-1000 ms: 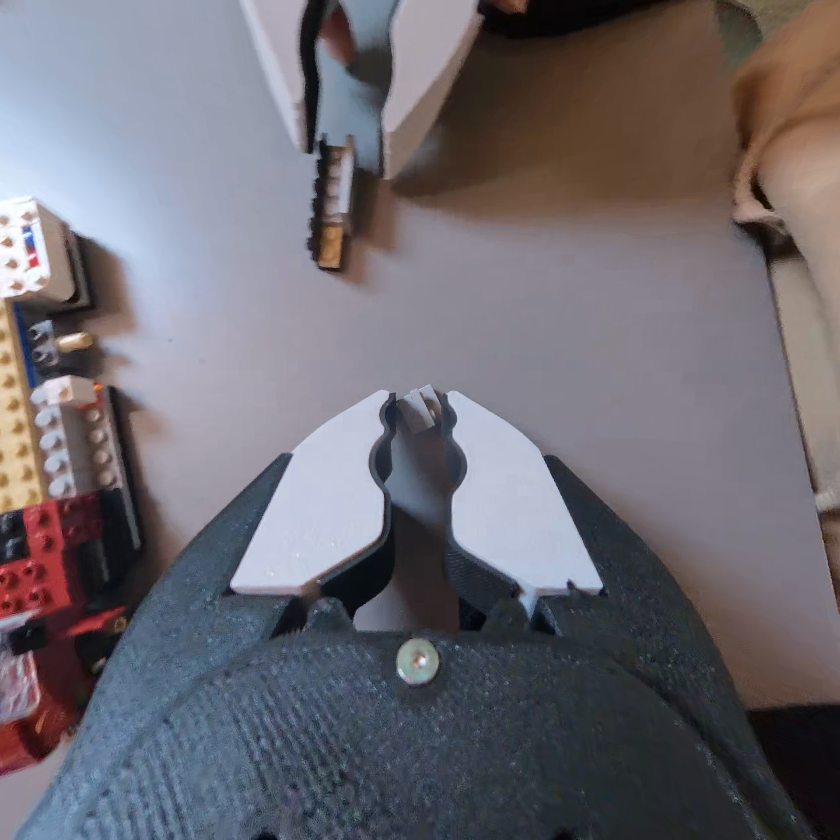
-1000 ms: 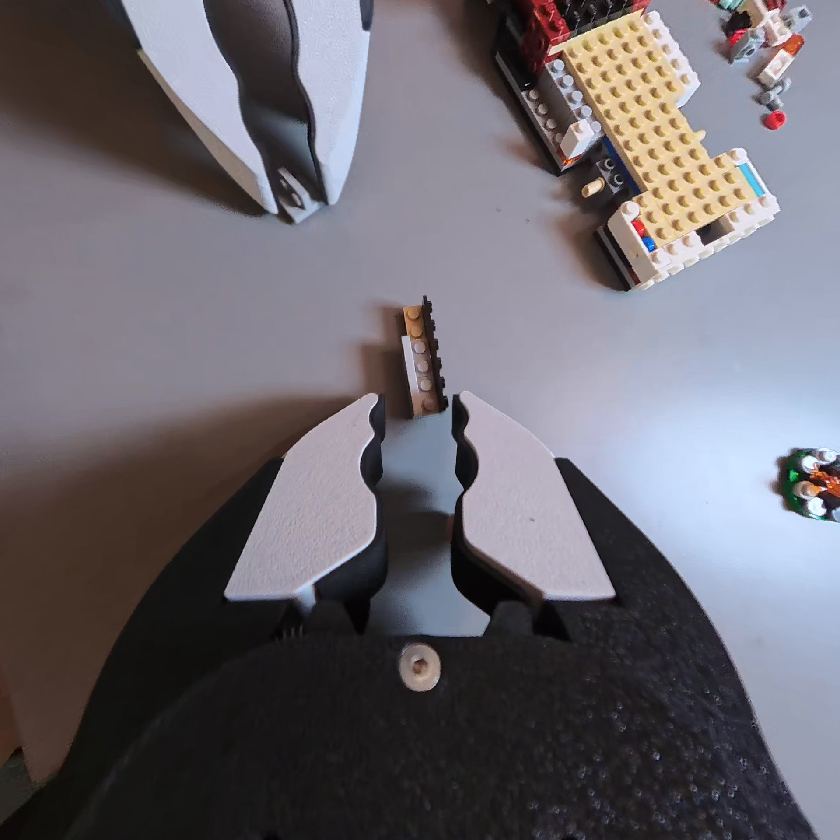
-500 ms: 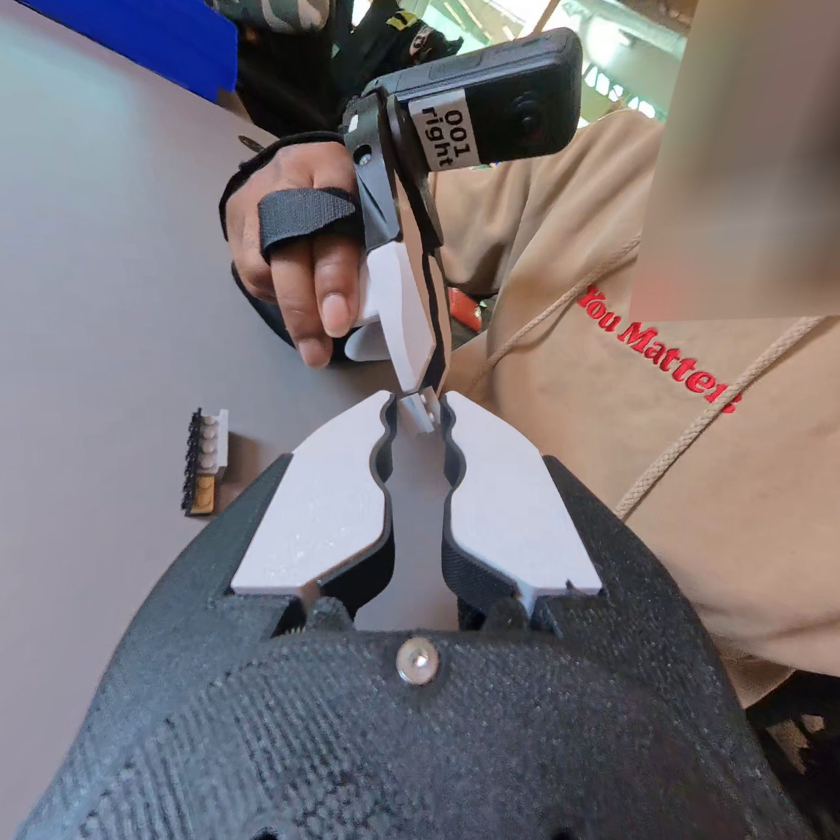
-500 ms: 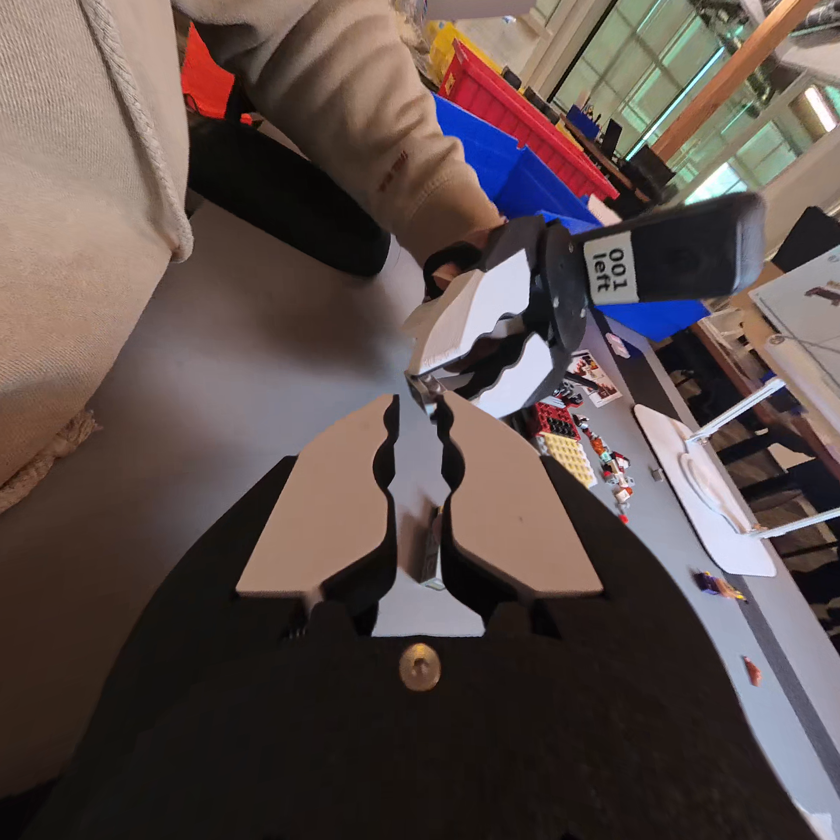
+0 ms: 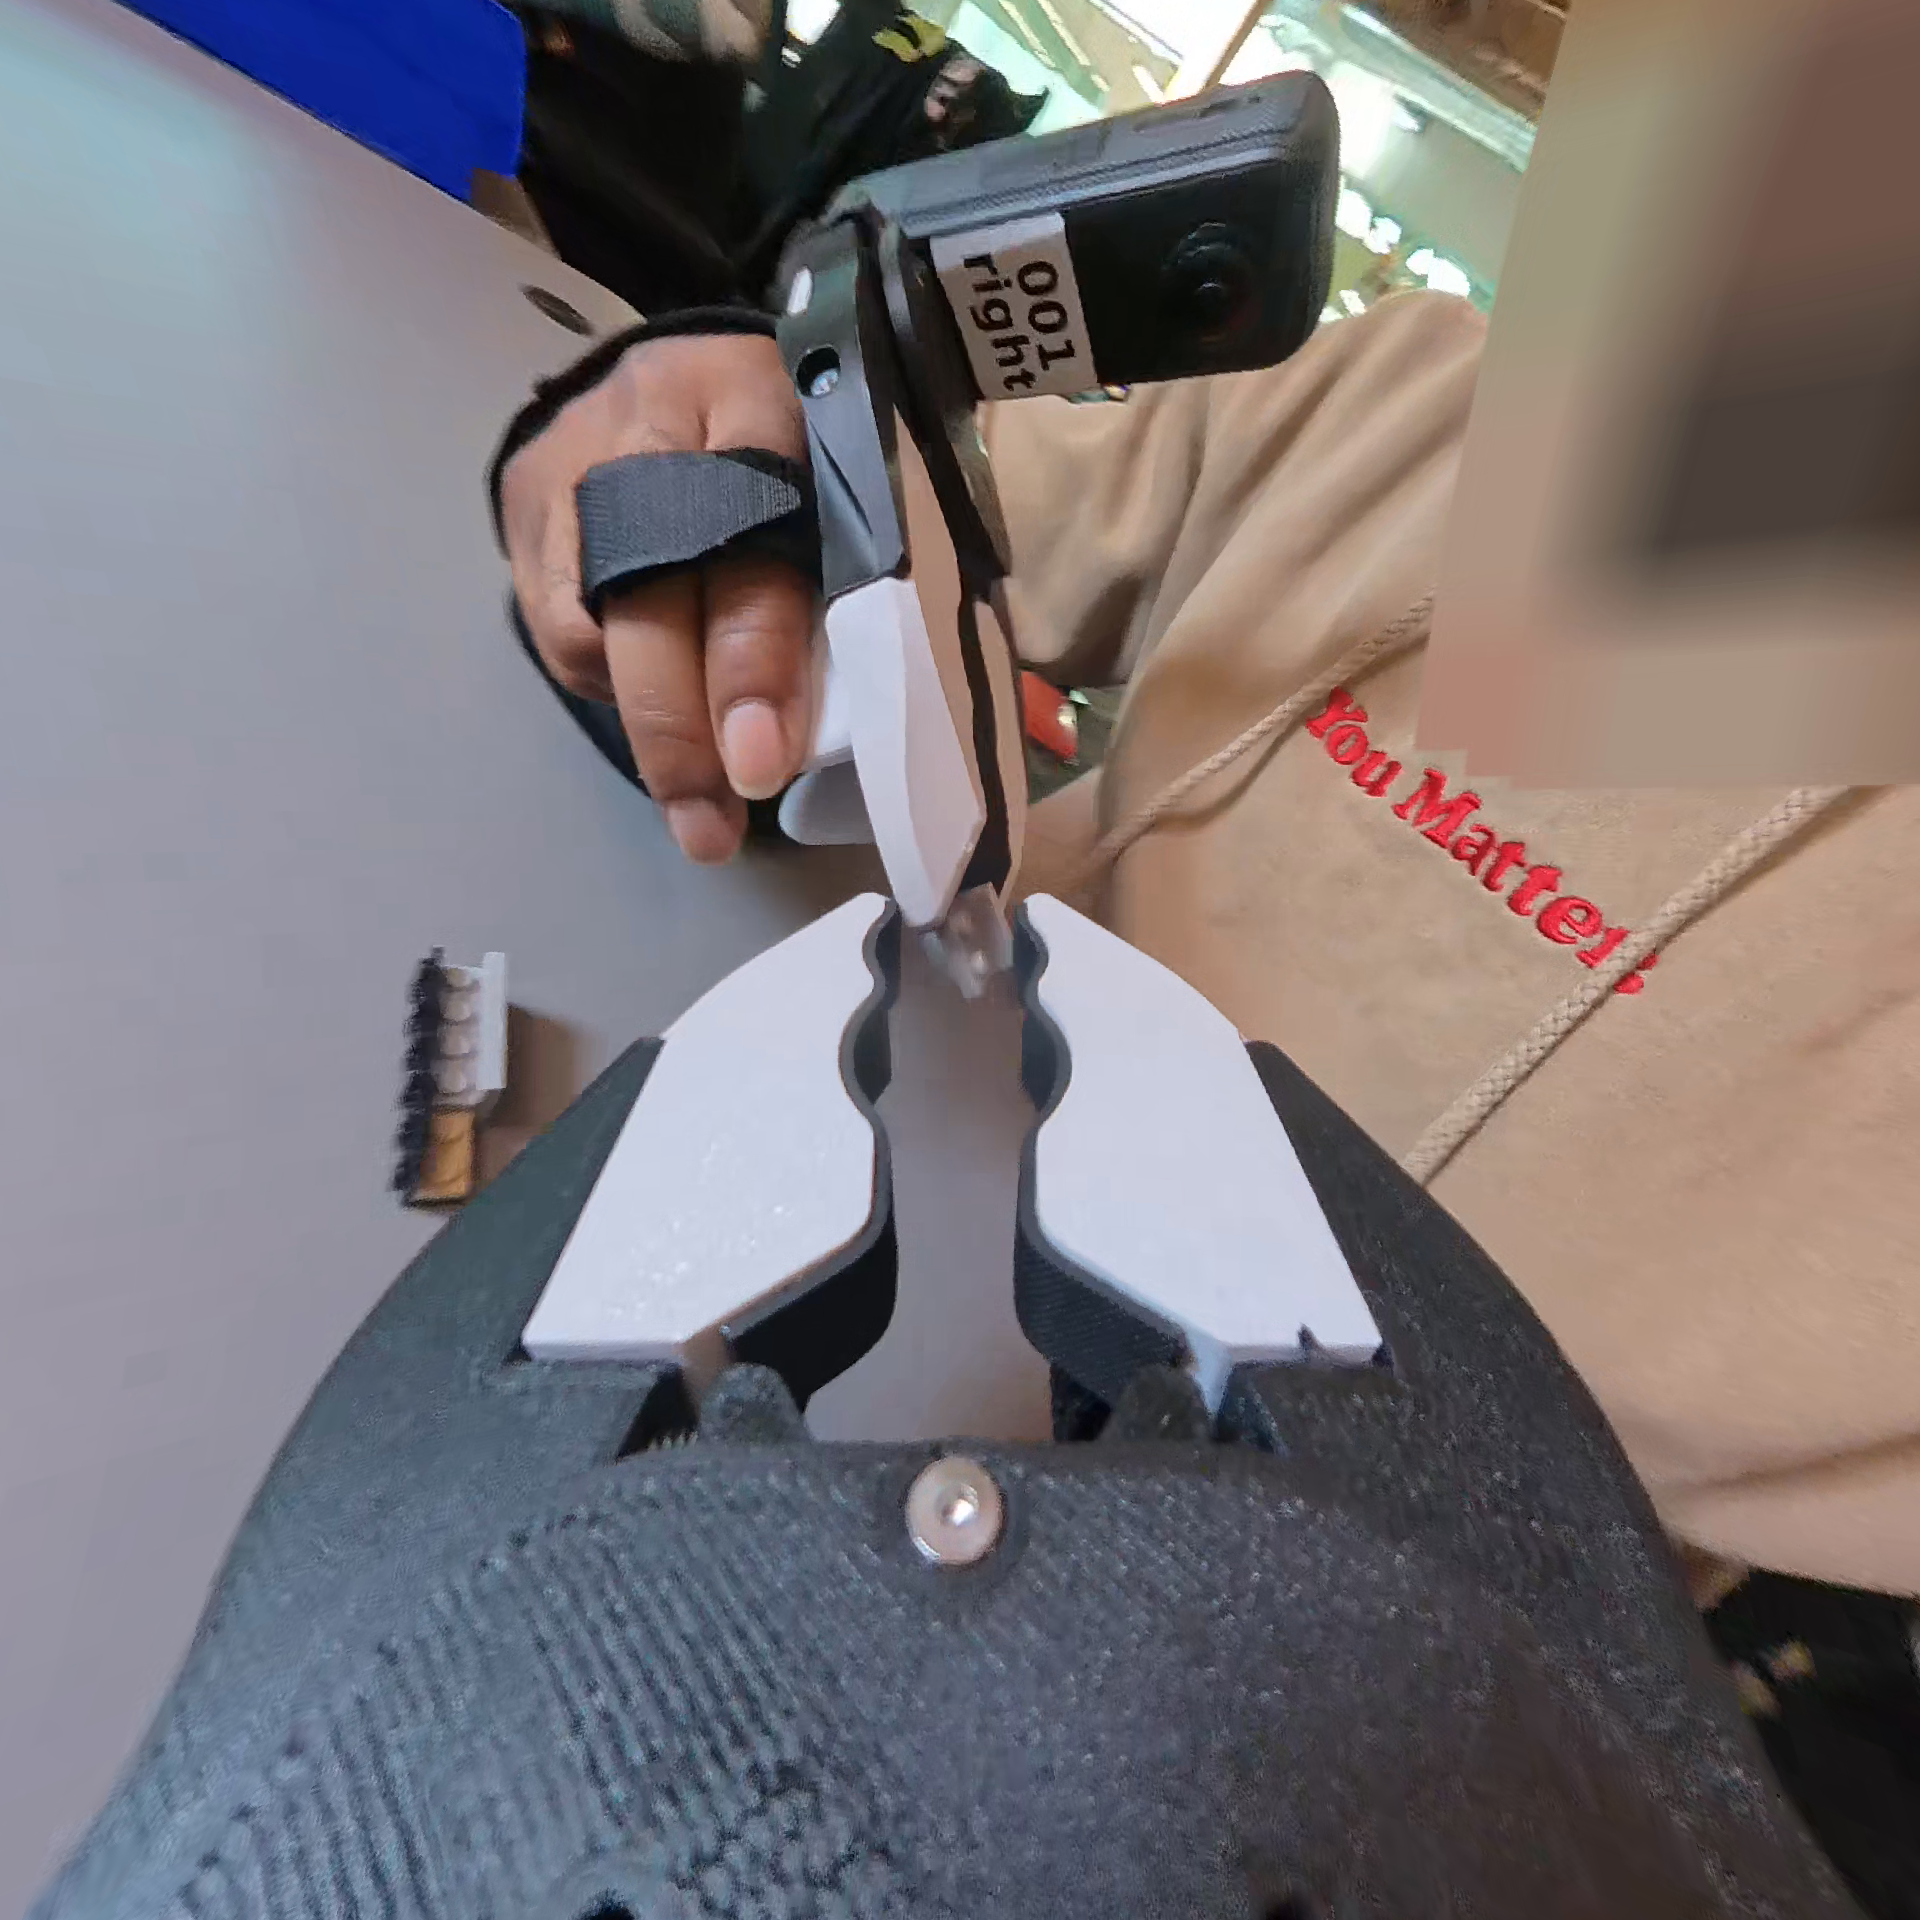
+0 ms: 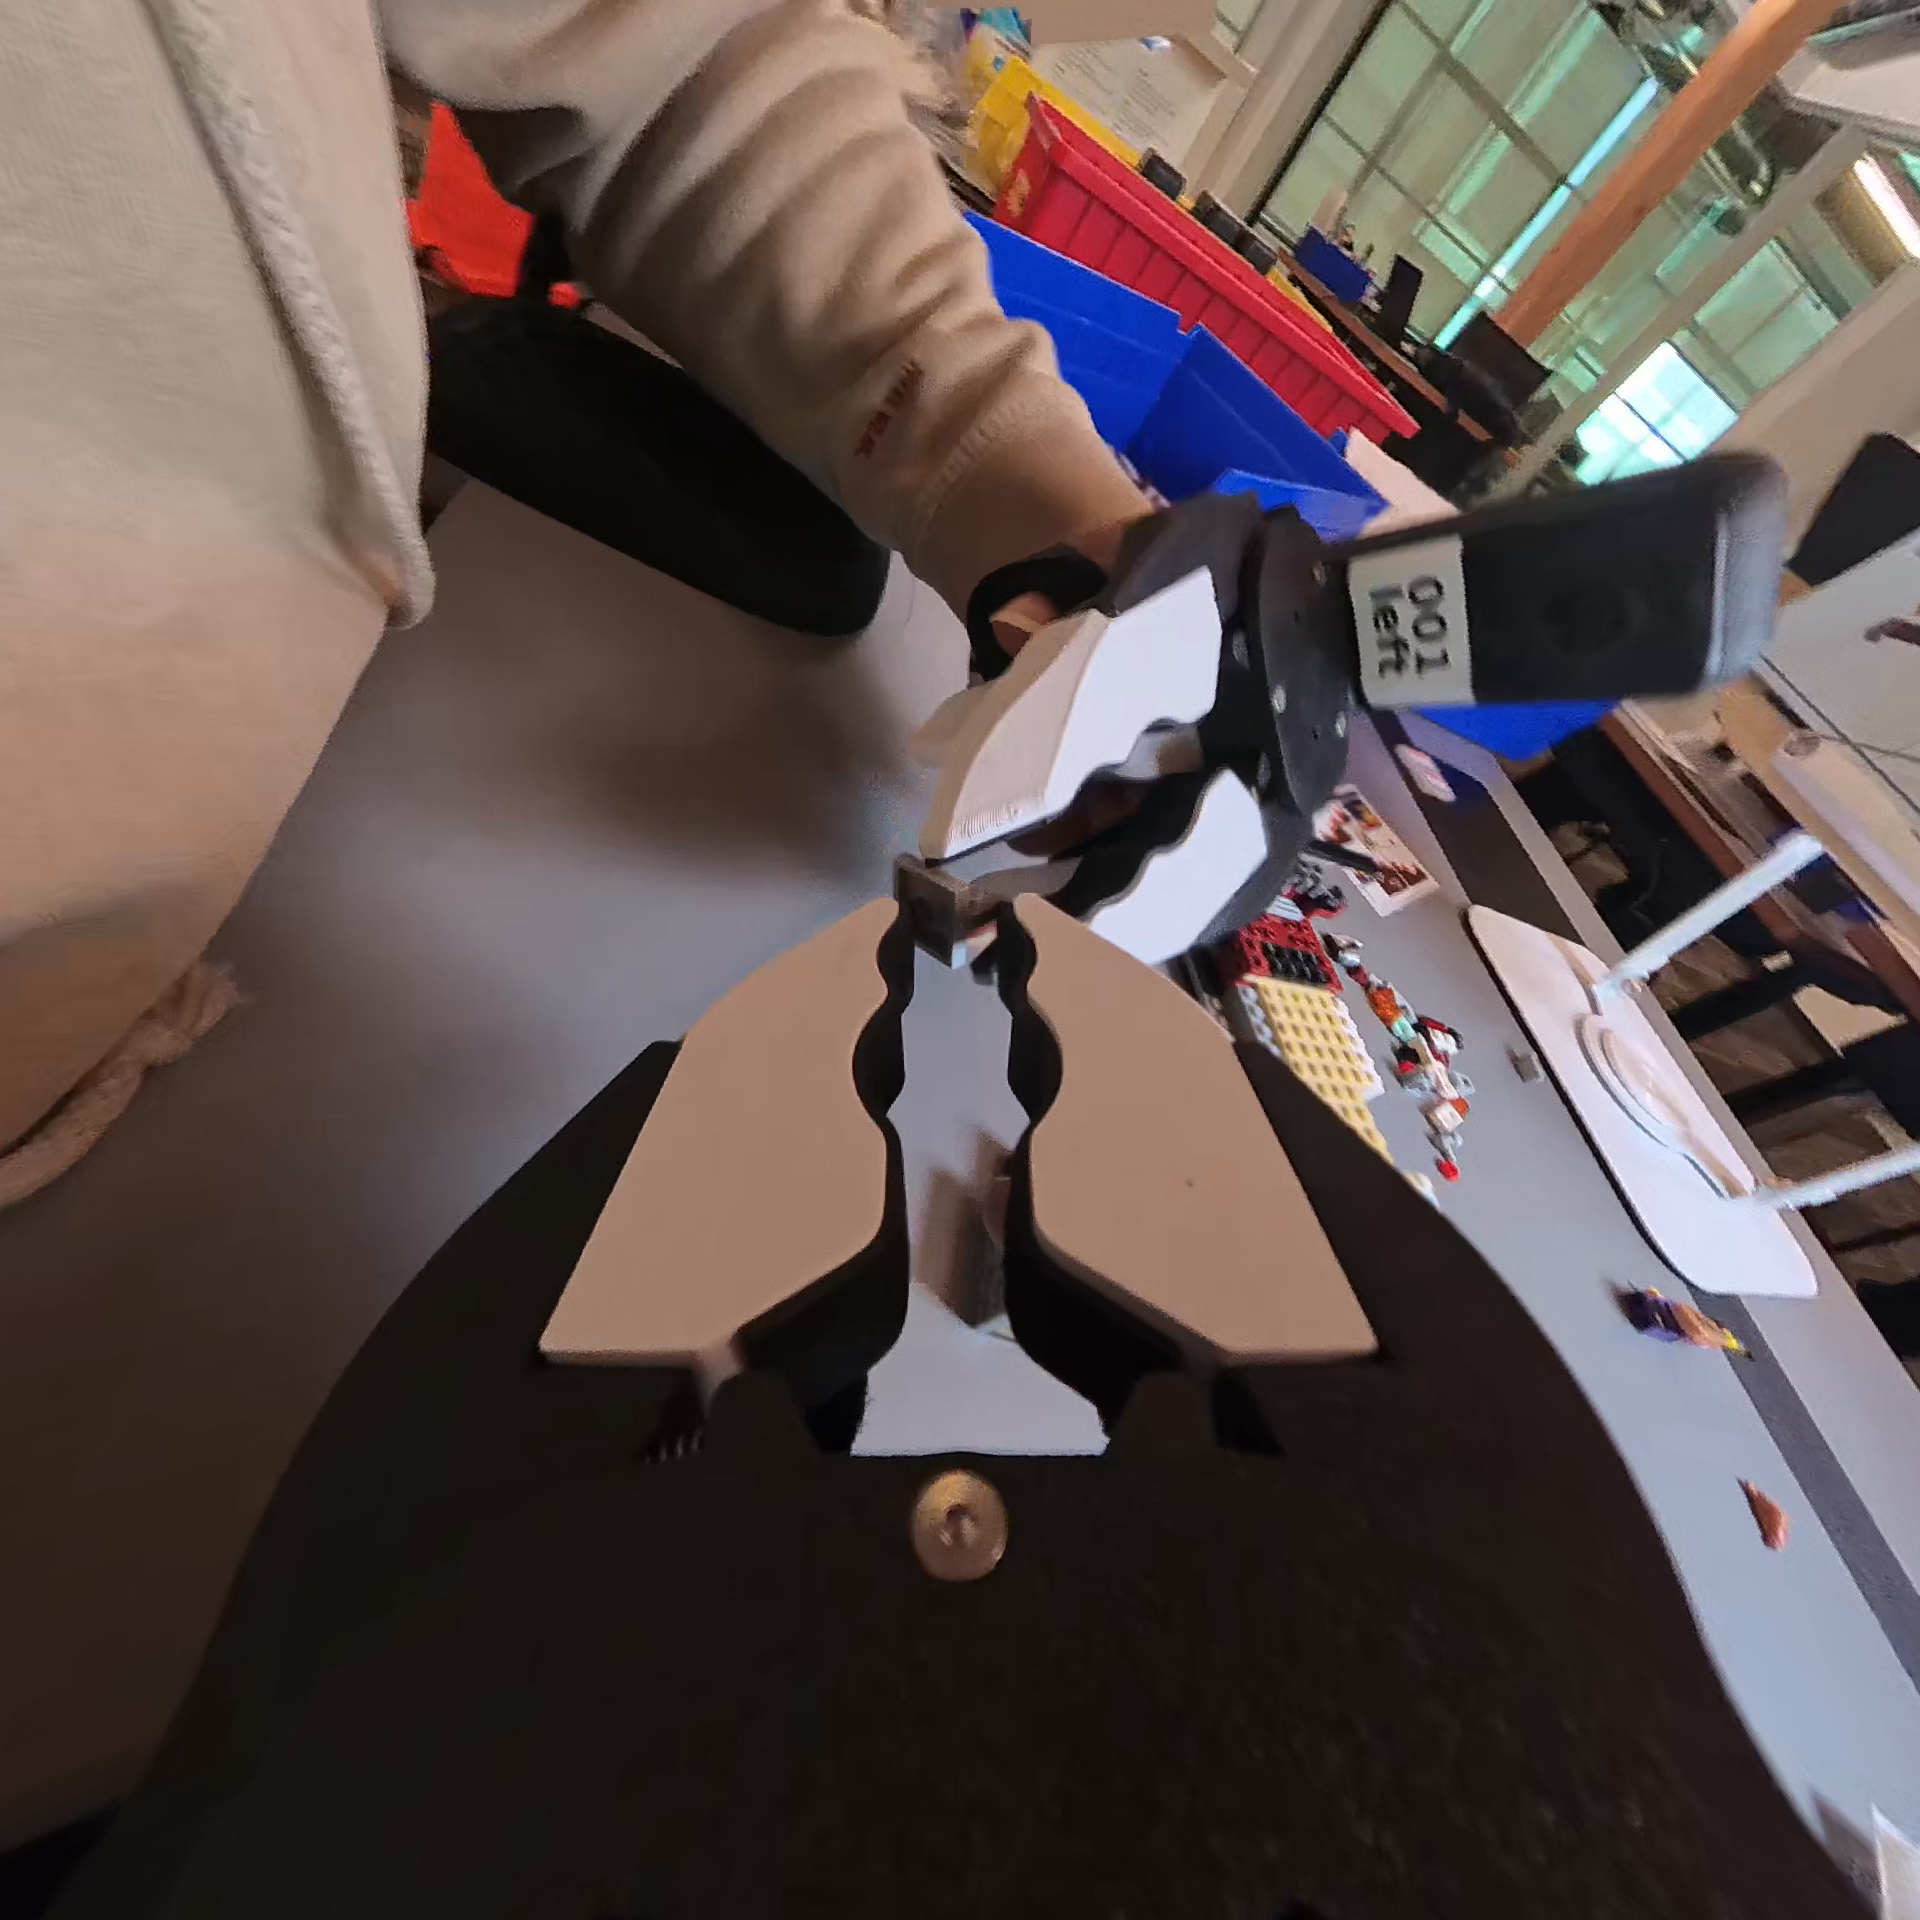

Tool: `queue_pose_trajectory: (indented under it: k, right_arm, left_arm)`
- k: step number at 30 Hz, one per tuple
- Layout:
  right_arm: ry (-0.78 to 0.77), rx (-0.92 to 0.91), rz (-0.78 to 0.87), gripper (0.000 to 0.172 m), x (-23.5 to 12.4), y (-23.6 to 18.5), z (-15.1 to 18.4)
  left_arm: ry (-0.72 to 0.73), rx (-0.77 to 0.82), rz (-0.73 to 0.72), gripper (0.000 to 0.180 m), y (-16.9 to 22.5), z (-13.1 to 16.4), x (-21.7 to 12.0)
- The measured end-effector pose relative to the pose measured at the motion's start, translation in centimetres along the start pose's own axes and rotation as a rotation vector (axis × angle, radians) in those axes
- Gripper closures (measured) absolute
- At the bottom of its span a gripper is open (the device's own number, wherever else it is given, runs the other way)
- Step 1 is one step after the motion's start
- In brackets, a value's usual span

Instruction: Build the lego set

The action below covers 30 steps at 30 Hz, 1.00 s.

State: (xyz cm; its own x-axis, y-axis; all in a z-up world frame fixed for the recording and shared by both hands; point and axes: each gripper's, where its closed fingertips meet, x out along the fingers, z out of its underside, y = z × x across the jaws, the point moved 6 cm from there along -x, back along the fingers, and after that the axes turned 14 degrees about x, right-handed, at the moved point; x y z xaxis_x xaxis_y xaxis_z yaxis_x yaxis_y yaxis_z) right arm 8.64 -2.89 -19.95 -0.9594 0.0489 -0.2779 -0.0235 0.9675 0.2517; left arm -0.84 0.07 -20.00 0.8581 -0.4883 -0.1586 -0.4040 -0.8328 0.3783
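Grey tabletop (image 6: 582,831); red and blue bins (image 6: 1174,312) behind.

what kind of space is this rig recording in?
Likely a workshop or lab. A grey table carries a toy-brick build and loose bricks, stacked red bins and blue bins stand behind it, and beyond are big windows.

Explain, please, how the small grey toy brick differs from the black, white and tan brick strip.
The grey brick is a single piece, held in the air; the strip is longer, multicoloured and lies on the grey table. Both are toy bricks.
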Motion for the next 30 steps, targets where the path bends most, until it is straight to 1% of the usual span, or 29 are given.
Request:
queue_pose_trajectory:
  k: [1,2,4,5,6,8,9,11,16,20,21,24,26,28,30]
  right_arm:
    - [-0.011,0.019,0.043,0.157,-0.1,0.6,0.2]
    - [-0.031,0.036,0.090,0.156,-0.2,1.3,0.5]
    - [-0.085,0.095,0.187,0.157,-0.3,2.7,1.2]
    - [-0.121,0.131,0.220,0.156,-0.3,3.3,1.6]
    - [-0.141,0.161,0.244,0.157,-0.1,3.7,1.9]
    - [-0.154,0.190,0.270,0.157,0.1,4.0,2.0]
    - [-0.158,0.195,0.281,0.157,0.2,4.0,1.9]
    - [-0.164,0.194,0.287,0.157,0.4,3.9,1.9]
    - [-0.169,0.178,0.285,0.157,0.6,3.4,1.8]
    - [-0.175,0.171,0.293,0.157,0.5,3.5,1.9]
    - [-0.172,0.172,0.293,0.157,0.5,3.6,1.9]
    - [-0.174,0.182,0.265,0.156,-0.1,3.9,2.0]
    - [-0.240,0.209,0.188,0.155,-0.8,4.3,3.0]
    - [-0.350,0.272,0.092,0.151,-1.4,4.4,4.8]
    - [-0.432,0.307,0.048,0.150,-1.6,4.3,6.5]
  left_arm:
    - [-0.010,0.019,-0.085,0.159,-0.2,-0.3,-0.6]
    - [-0.041,0.049,-0.221,0.158,-0.7,-0.6,-1.4]
    - [-0.145,0.165,-0.496,0.159,-0.7,-1.1,-2.6]
    - [-0.219,0.228,-0.619,0.162,-0.5,-1.2,-2.9]
    - [-0.298,0.283,-0.720,0.162,-0.3,-1.2,-2.9]
    - [-0.395,0.340,-0.835,0.164,0.0,-1.2,-2.3]
    - [-0.402,0.337,-0.852,0.167,0.1,-1.2,-1.8]
    - [-0.402,0.301,-0.831,0.168,0.0,-1.0,-1.0]
    - [-0.430,0.282,-0.809,0.171,-0.5,-1.0,-0.2]
    - [-0.475,0.295,-0.811,0.173,-0.7,-1.2,-0.2]
    - [-0.484,0.305,-0.801,0.177,-0.7,-1.2,-0.1]
    - [-0.549,0.367,-0.778,0.177,-0.7,-1.1,-0.4]
    - [-0.615,0.387,-0.734,0.177,-0.7,-0.9,-0.8]
    - [-0.693,0.410,-0.674,0.177,-0.8,-0.4,-1.1]
    - [-0.774,0.422,-0.604,0.177,-1.1,0.3,-1.0]
